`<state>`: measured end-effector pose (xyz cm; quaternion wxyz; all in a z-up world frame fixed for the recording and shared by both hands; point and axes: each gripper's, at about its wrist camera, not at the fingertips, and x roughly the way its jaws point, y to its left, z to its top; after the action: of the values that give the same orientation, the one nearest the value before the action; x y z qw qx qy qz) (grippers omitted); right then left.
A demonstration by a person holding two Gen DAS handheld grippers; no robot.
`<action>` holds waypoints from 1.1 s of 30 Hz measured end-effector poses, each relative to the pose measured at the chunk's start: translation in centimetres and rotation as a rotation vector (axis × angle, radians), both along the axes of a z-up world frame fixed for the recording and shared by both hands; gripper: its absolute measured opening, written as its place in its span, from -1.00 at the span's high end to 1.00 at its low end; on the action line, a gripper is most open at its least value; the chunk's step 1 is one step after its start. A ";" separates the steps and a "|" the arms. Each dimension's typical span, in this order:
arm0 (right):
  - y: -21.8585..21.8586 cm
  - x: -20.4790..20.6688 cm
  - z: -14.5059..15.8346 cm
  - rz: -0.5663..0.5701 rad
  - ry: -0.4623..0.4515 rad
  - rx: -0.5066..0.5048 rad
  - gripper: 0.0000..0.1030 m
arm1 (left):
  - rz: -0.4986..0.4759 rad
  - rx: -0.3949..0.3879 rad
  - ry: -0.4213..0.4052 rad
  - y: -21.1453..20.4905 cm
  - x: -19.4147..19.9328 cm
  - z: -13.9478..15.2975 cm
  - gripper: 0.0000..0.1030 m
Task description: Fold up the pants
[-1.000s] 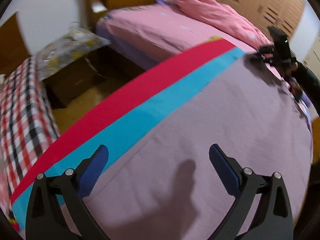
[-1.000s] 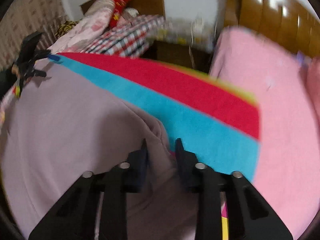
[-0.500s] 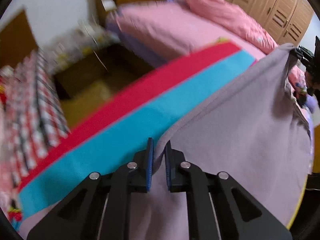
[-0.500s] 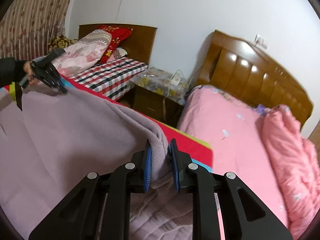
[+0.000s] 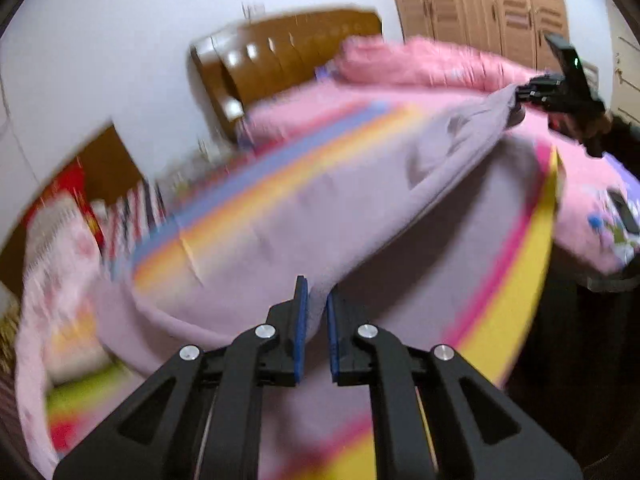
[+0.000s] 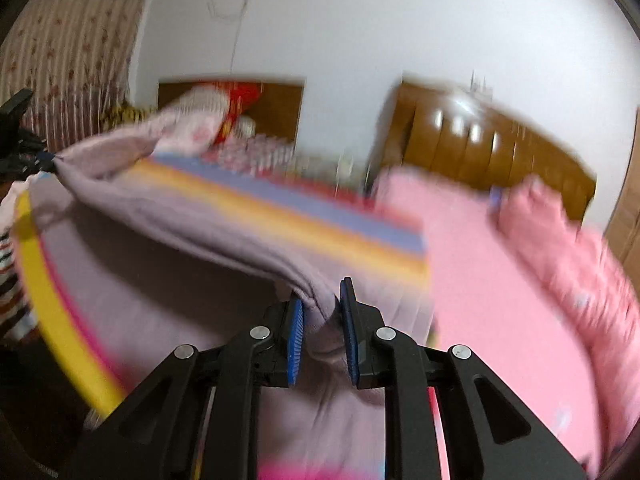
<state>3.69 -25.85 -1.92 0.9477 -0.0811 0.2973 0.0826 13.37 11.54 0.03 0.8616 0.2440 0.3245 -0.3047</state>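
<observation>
Pants (image 5: 328,200) of soft mauve fleece are hanging stretched between my two grippers, lifted above the striped rainbow mat (image 5: 516,304) that is carrying the rest of them. My left gripper (image 5: 314,320) is pinching one end of the raised fold; its blue-padded jaws are standing nearly together with only a thin layer of fabric squeezed between them. My right gripper (image 6: 322,320) is clamping the other end, and there I am seeing a thicker bunch of cloth wedged between the blue pads (image 6: 296,328), so those jaws are standing a little wider. In the left wrist view the same right gripper (image 5: 532,92) is showing at the far end of the taut fold, gripping a corner of the fabric, with my hand (image 5: 580,124) behind it. In the right wrist view the left gripper (image 6: 36,158) is showing likewise at the far left, holding the opposite corner. The lower layer of the pants is lying flat on the mat, reaching close to the mat's yellow near edge. Both views are blurring heavily. Beyond the mat's far edge a pink-covered bed (image 6: 500,280) with a brown wooden headboard (image 6: 480,148) is standing against a white wall.
</observation>
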 end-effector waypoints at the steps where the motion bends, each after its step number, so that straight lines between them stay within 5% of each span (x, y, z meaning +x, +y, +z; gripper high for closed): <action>1: 0.1 -0.6 -1.7 -0.001 0.026 0.029 0.61 | 0.019 -0.003 0.037 0.1 -0.2 -1.8 0.82; 3: 0.1 -1.1 -3.7 -0.023 0.053 0.062 0.57 | 0.082 -0.049 0.112 0.1 0.3 -5.4 0.76; 5: 0.3 -2.0 -3.6 -0.037 0.041 0.095 0.26 | 0.139 -0.161 0.126 0.8 0.5 -5.8 0.73; 7: 0.3 -3.4 -2.6 -0.049 0.017 0.142 -0.53 | 0.190 -0.278 0.133 1.7 0.6 -4.9 0.65; 8: 0.1 -4.5 -2.1 -0.090 -0.016 0.161 -0.70 | 0.219 -0.340 0.120 2.2 0.6 -4.1 0.56; 10: -0.6 -6.0 -1.7 -0.093 -0.054 0.260 -0.69 | 0.255 -0.398 0.102 2.5 -0.5 -3.2 0.08; 11: -0.8 -6.4 -1.7 -0.100 -0.053 0.309 -0.67 | 0.285 -0.456 0.093 2.8 -1.2 -2.8 -0.68; 12: -0.5 -6.9 -1.8 -0.112 -0.046 0.365 -0.49 | 0.310 -0.496 0.087 3.3 -1.7 -2.5 -0.92; 15: -1.4 -6.5 -2.9 -0.159 -0.015 0.541 -0.24 | 0.334 -0.590 0.108 5.0 -2.6 -1.6 -0.90; 19: -3.4 -4.3 -4.2 -0.204 0.023 0.791 -0.22 | 0.390 -0.676 0.134 7.2 -2.9 -1.6 -0.90; 24: -4.5 -2.6 -6.4 -0.267 0.150 1.017 -0.22 | 0.436 -0.696 0.151 8.4 -3.3 -1.8 -0.90; 29: -5.3 -1.7 -6.2 -0.307 0.138 1.027 -0.19 | 0.424 -0.663 0.160 7.8 -3.0 -2.5 -0.91; 31: -4.9 -1.6 -5.6 -0.337 0.134 0.948 0.21 | 0.438 -0.648 0.163 7.6 -2.6 -2.7 -0.91; 33: -4.1 -1.3 -4.5 -0.365 0.115 0.845 0.37 | 0.461 -0.657 0.178 7.8 -2.2 -2.8 -0.91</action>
<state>2.37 -29.93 -6.44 0.8787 0.3706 0.2990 0.0326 11.13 19.31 -2.73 0.9079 -0.1506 0.3294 -0.2110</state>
